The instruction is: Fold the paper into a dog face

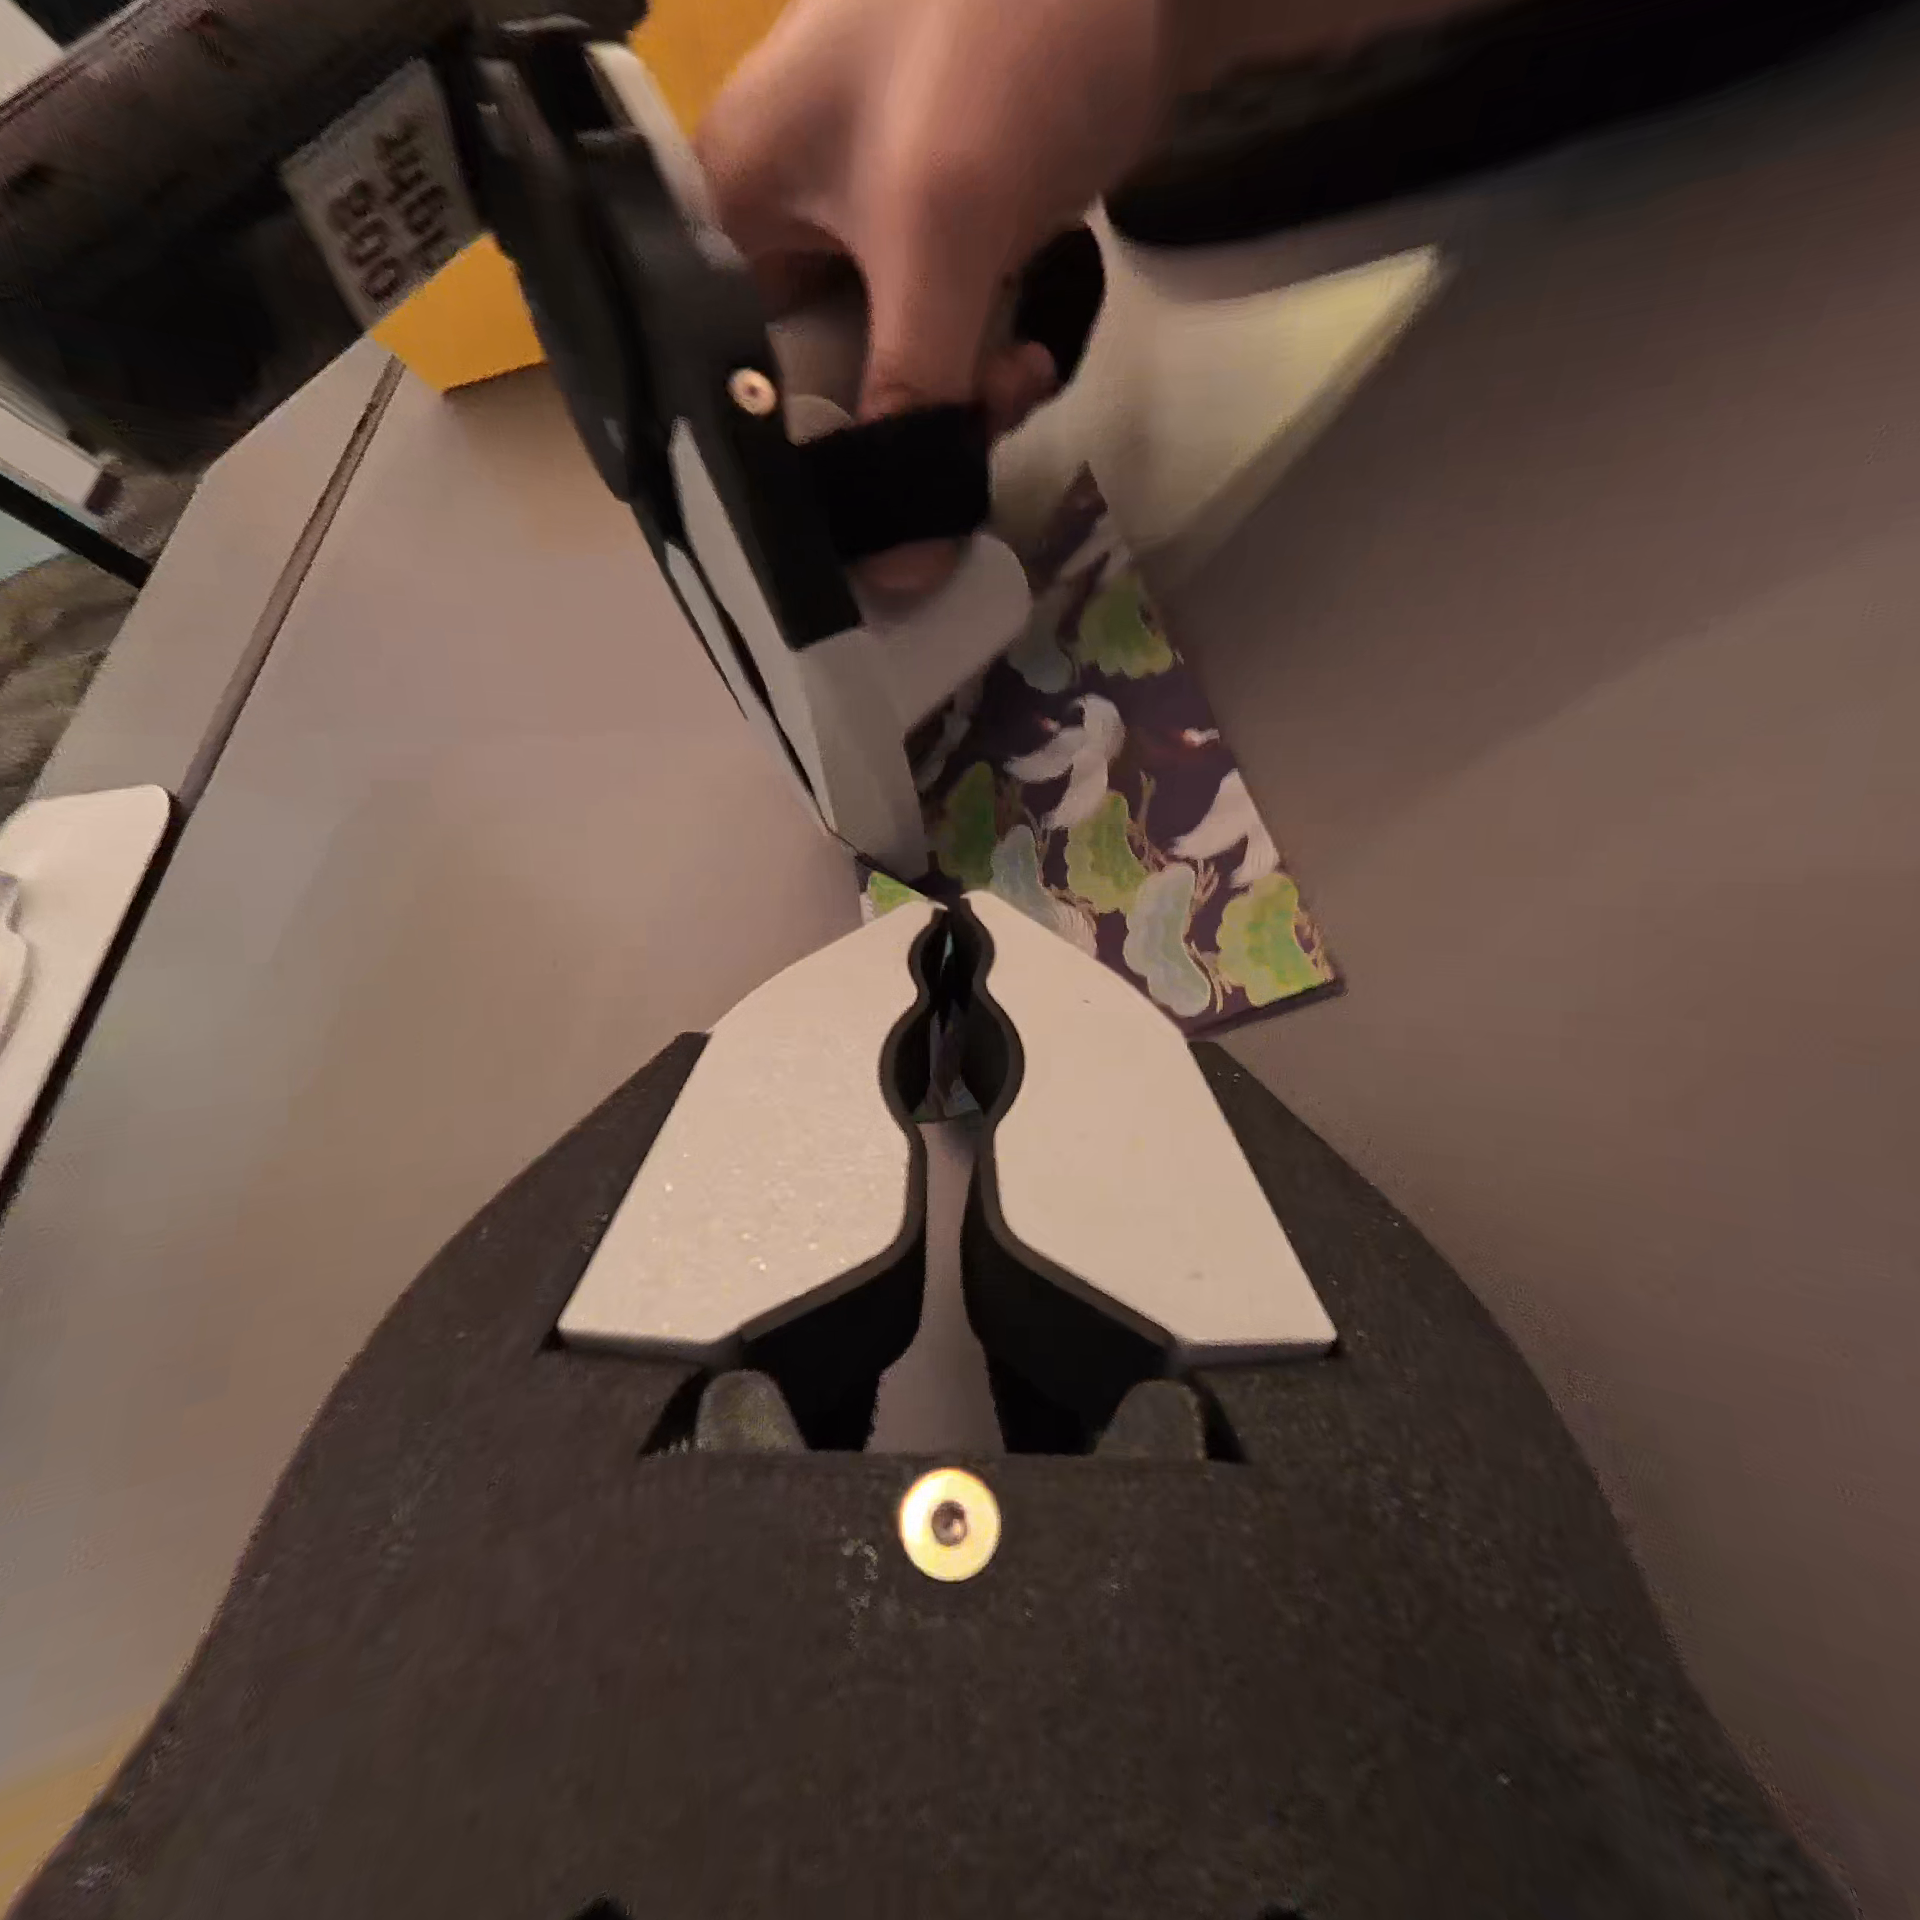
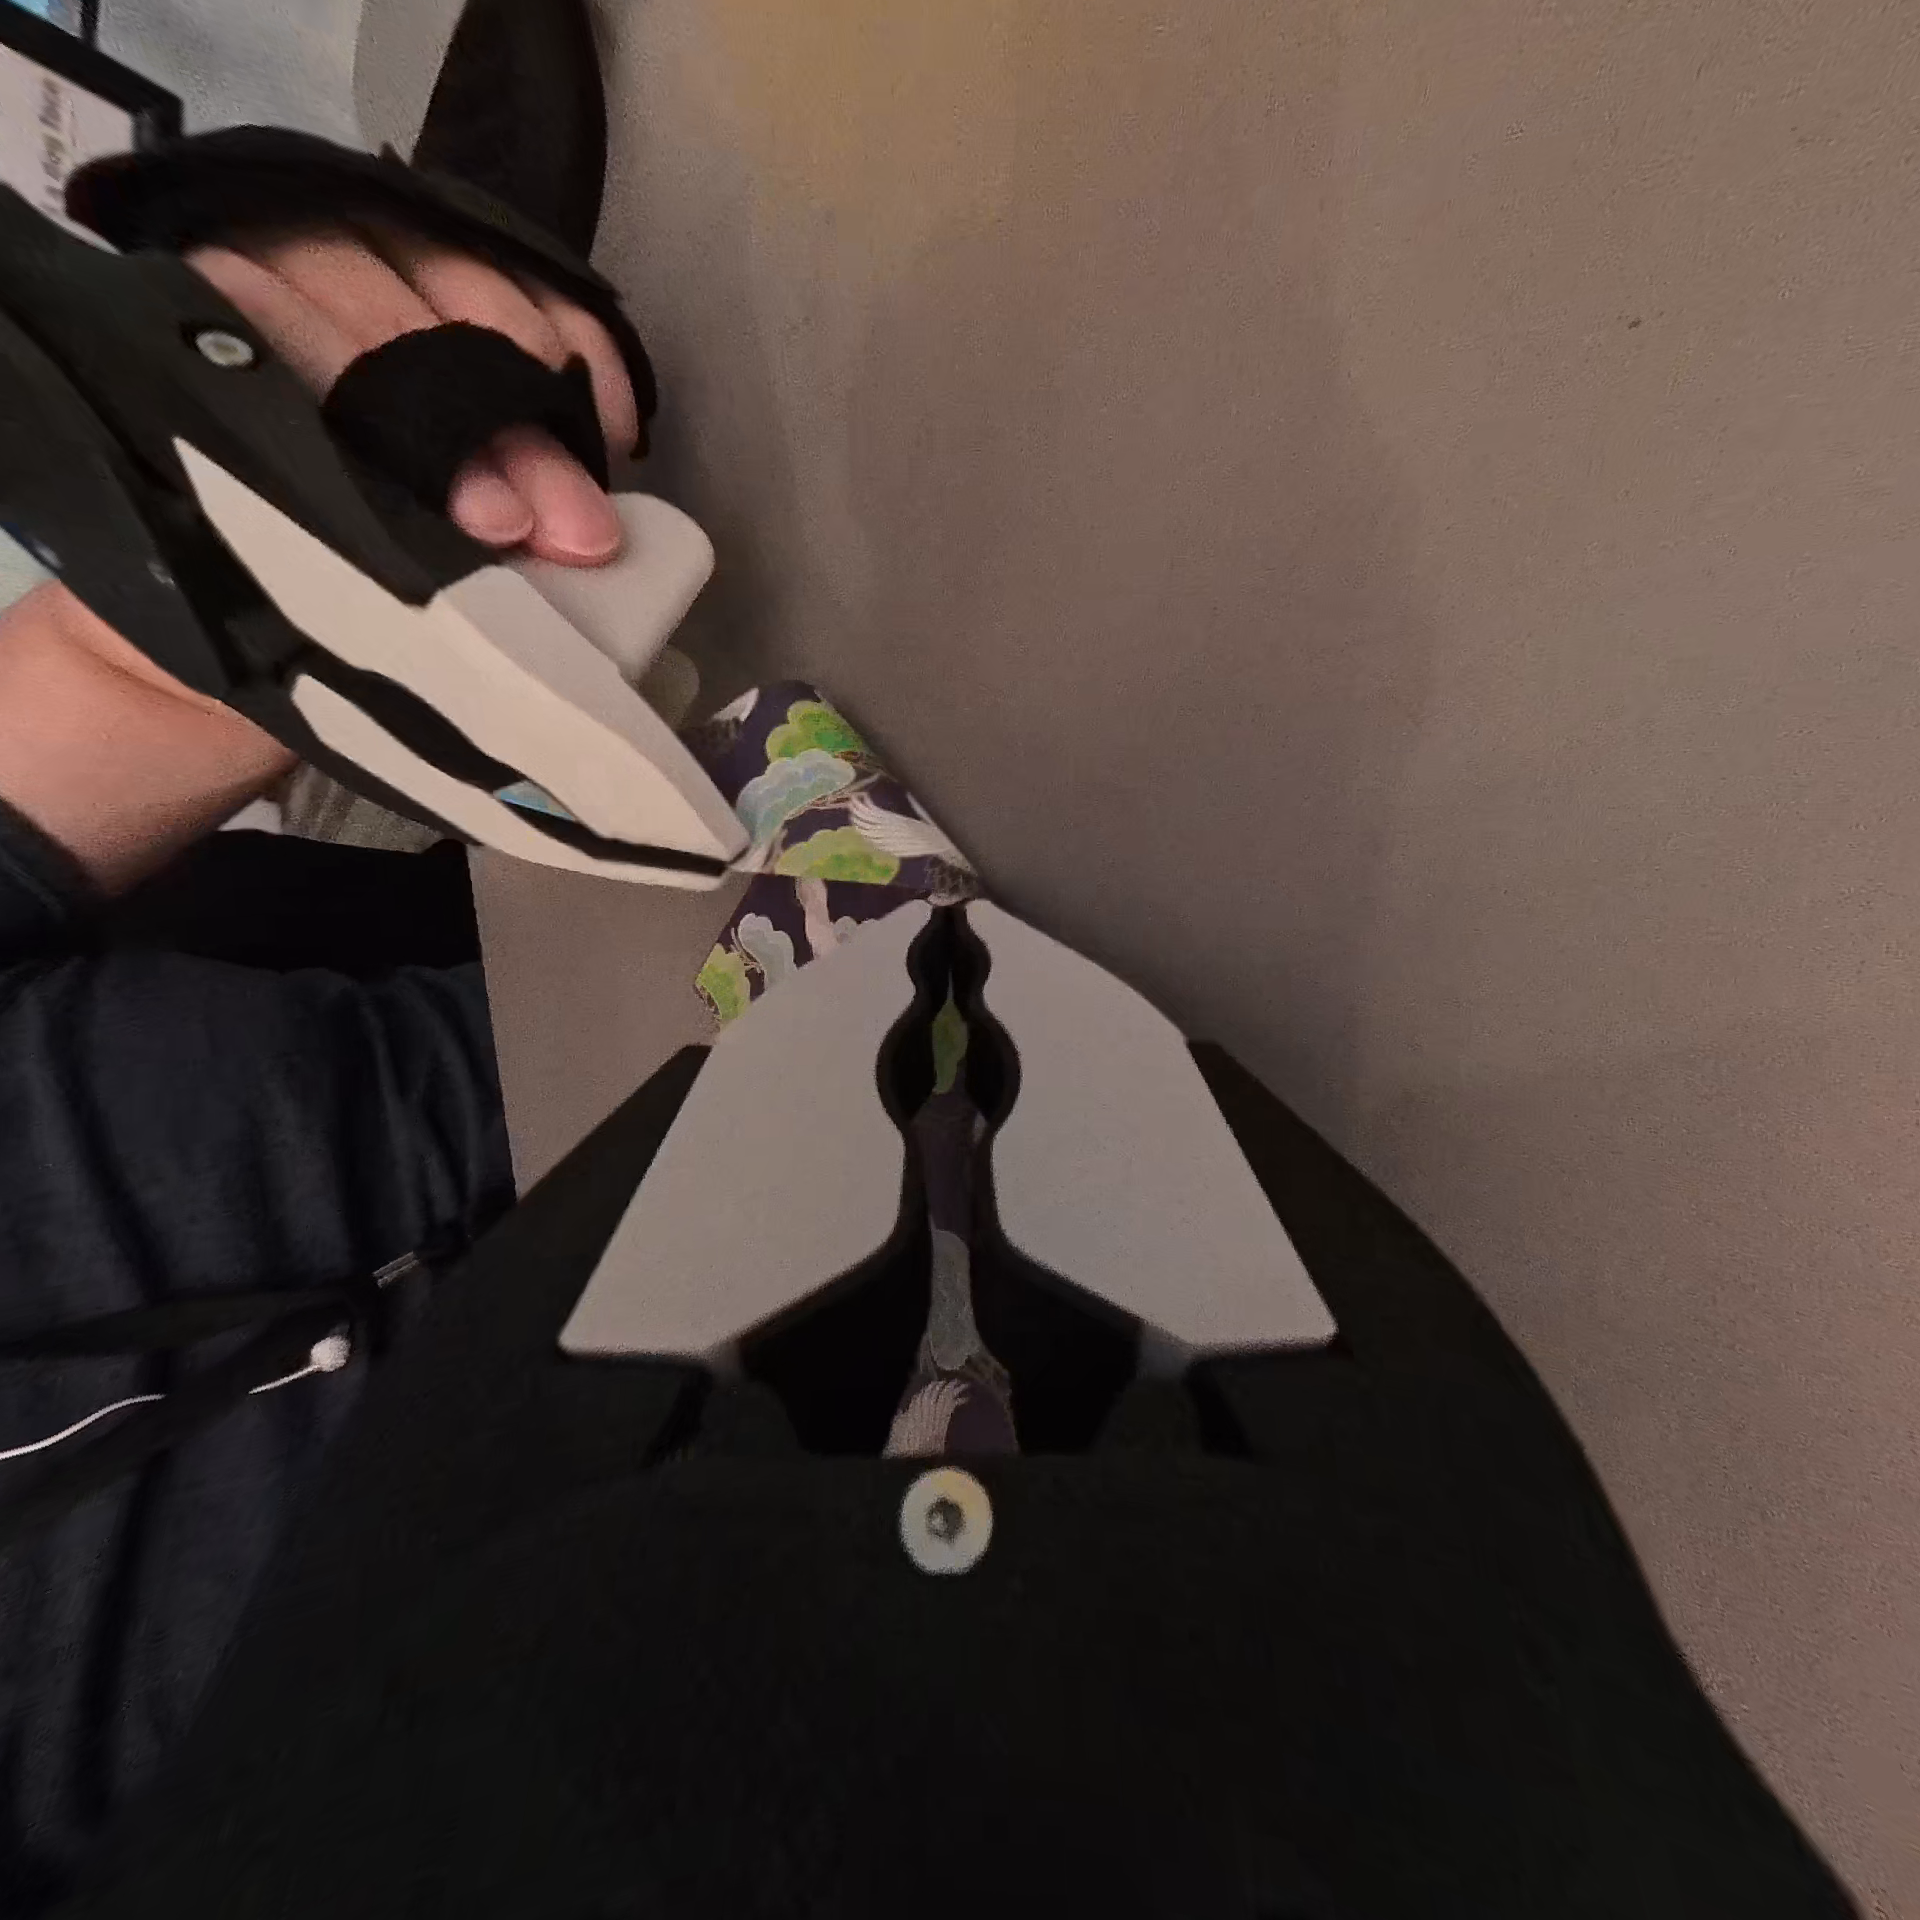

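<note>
One grey matte tabletop (image 1: 1558, 623) carries one dark purple patterned paper sheet (image 1: 1122, 831), partly lifted. Two grippers meet at its corner: the left gripper (image 1: 951, 914) and right gripper (image 2: 948, 914), each hand-held and angled downward, are both pinched closed on the paper.

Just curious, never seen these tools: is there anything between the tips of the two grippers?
Only the patterned paper. In the right wrist view, the left gripper and the right gripper each meet it, with a short stretch of paper between.
</note>
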Demonstrator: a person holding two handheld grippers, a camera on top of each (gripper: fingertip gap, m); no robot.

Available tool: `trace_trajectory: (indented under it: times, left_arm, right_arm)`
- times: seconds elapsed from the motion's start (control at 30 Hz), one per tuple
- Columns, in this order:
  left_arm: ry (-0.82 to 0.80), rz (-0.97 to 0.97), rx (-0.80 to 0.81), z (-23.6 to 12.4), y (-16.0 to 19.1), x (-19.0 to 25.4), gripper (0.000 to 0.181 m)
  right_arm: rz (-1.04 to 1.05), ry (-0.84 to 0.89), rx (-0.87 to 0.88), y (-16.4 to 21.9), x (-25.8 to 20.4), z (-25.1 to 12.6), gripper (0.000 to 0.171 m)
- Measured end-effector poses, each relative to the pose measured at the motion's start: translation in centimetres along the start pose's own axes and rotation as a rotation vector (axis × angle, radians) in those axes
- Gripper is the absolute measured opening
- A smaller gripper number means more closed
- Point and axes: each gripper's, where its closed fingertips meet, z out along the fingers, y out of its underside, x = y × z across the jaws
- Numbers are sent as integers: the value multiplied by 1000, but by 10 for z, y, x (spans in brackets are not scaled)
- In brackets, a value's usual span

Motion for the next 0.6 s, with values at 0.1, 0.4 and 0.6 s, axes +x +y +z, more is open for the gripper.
trace_trajectory:
  times: [0.1, 0.4, 0.6]
  left_arm:
    - [28, 92, -62, 2, 8, 6, 0]
    - [129, 160, -170, 6, 27, 10, 1]
    - [169, 103, -168, 6, 28, 11, 1]
  right_arm:
    - [-12, -12, -19, 1, 0, 0, 2]
    - [-18, -18, -24, 1, 0, 1, 2]
    - [-31, -42, -12, 1, -1, 0, 1]
